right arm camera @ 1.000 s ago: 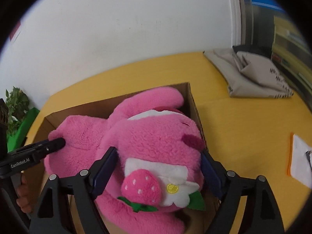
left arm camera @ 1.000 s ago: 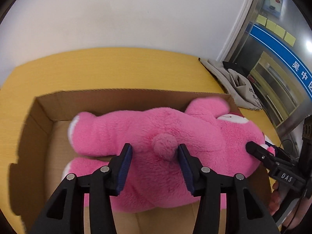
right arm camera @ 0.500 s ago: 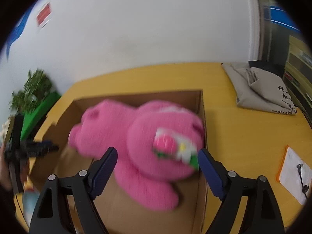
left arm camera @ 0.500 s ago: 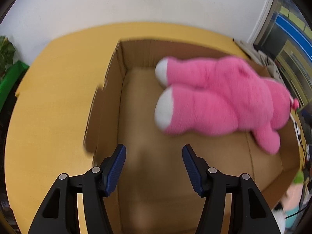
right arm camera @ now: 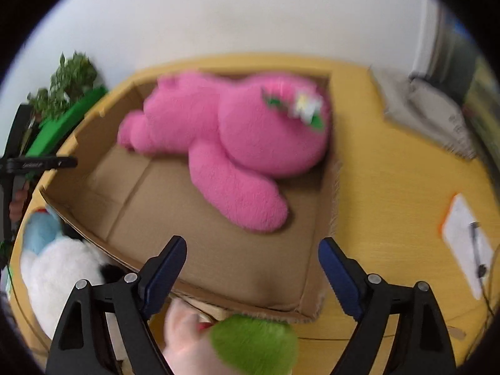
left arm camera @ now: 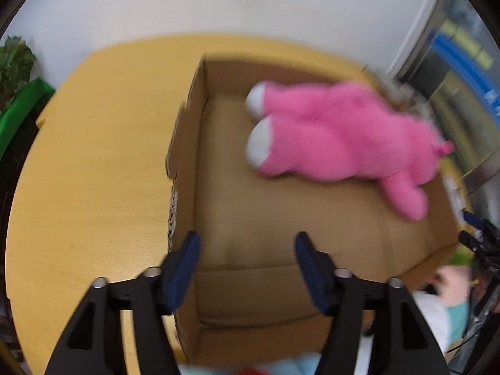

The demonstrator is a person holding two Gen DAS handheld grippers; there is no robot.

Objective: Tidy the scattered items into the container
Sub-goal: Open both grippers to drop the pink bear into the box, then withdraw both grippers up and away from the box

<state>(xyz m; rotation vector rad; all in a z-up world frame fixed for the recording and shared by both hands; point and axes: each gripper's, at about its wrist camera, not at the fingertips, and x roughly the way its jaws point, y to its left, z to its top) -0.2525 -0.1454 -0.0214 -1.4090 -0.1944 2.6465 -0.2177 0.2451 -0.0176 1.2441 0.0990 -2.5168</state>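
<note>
A big pink plush toy (left arm camera: 340, 137) lies on its side in the far part of an open cardboard box (left arm camera: 200, 293); it also shows in the right wrist view (right arm camera: 237, 131), inside the box (right arm camera: 312, 250). My left gripper (left arm camera: 245, 268) is open and empty above the box's near left corner. My right gripper (right arm camera: 253, 276) is open and empty above the box's near edge. Below it lie a green and pale pink plush (right arm camera: 250, 340) and a white plush (right arm camera: 59, 275) with a light blue one (right arm camera: 40, 231) outside the box.
The box stands on a round yellow table (left arm camera: 93, 172). A grey folded cloth (right arm camera: 428, 112) lies at the far right, a white card with an orange edge (right arm camera: 465, 243) at the right. A green plant (right arm camera: 65, 81) stands beyond the table's left edge.
Both grippers let go of the pink plush and pulled back and up from it. The plush now lies in the box, and the loose toys by the near edge came into view.
</note>
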